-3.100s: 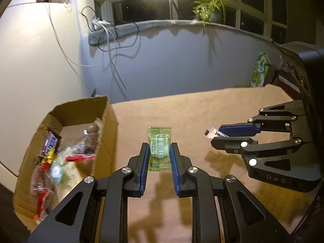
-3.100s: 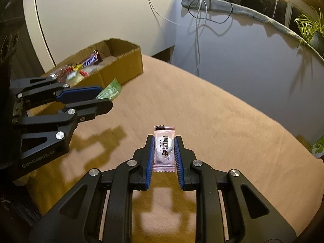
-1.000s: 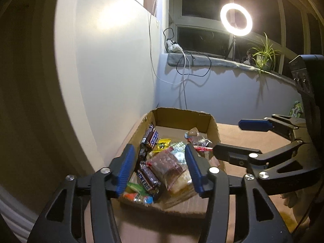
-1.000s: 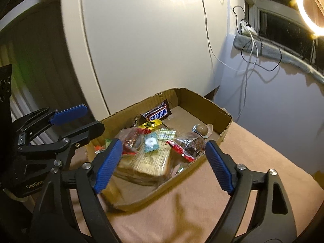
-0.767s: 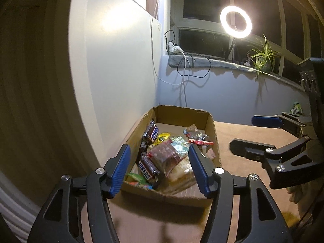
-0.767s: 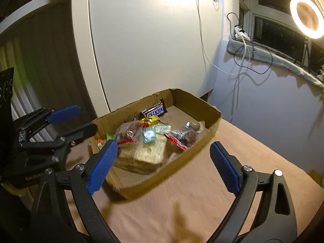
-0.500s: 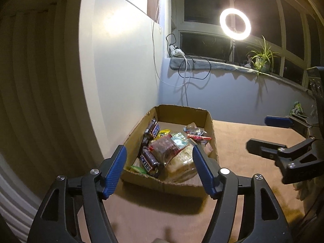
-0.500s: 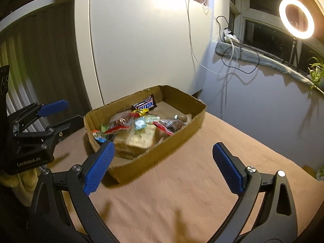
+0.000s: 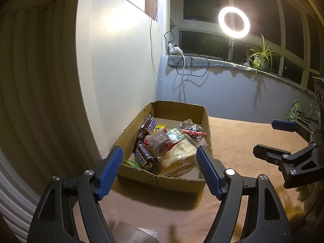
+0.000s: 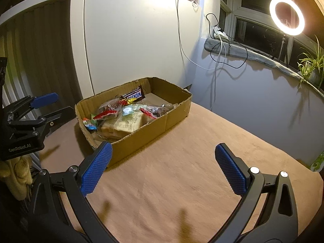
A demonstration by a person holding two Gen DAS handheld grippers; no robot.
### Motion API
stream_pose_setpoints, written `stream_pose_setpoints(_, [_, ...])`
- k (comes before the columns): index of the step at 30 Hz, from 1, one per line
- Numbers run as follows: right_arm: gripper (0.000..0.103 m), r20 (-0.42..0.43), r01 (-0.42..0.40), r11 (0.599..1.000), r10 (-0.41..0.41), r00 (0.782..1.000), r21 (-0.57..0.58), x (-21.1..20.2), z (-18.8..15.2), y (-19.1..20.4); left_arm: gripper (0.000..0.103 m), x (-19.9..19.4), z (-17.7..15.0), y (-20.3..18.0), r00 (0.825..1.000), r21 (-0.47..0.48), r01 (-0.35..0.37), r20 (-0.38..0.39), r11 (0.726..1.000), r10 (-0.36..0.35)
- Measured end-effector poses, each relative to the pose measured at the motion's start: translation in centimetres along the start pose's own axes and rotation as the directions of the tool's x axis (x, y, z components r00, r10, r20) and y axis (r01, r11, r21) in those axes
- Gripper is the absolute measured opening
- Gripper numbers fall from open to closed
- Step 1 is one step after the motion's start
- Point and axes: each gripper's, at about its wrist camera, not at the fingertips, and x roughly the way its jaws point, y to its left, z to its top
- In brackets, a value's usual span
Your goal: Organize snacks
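Cardboard box (image 10: 145, 130) holds two Snickers bars (image 9: 143, 155); both claws gape empty.

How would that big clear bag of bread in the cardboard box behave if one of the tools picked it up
The bread bag looks soft, so it would likely squash under a firm pinch. Its clear film looks slick and loose, so it may sag or slip. Smaller snacks lie on it, such as the red-edged packet, and would probably slide off inside the cardboard box.

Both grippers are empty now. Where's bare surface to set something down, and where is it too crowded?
Bare brown cloth stretches from the cardboard box's long wall toward the right gripper, and on to the purple wall. The box is crowded: Snickers bars, a bread pack and candies; only its far end shows floor.
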Motion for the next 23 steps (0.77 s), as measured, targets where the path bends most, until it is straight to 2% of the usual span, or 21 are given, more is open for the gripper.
stream_pose_setpoints(23, [0.103,-0.011,0.001,1.0,-0.001,1.0,0.003,0.4,-0.16,-0.12,0.078,-0.08,-0.27,-0.37,1.0,0.0,0.006,0.001,1.0,-0.006])
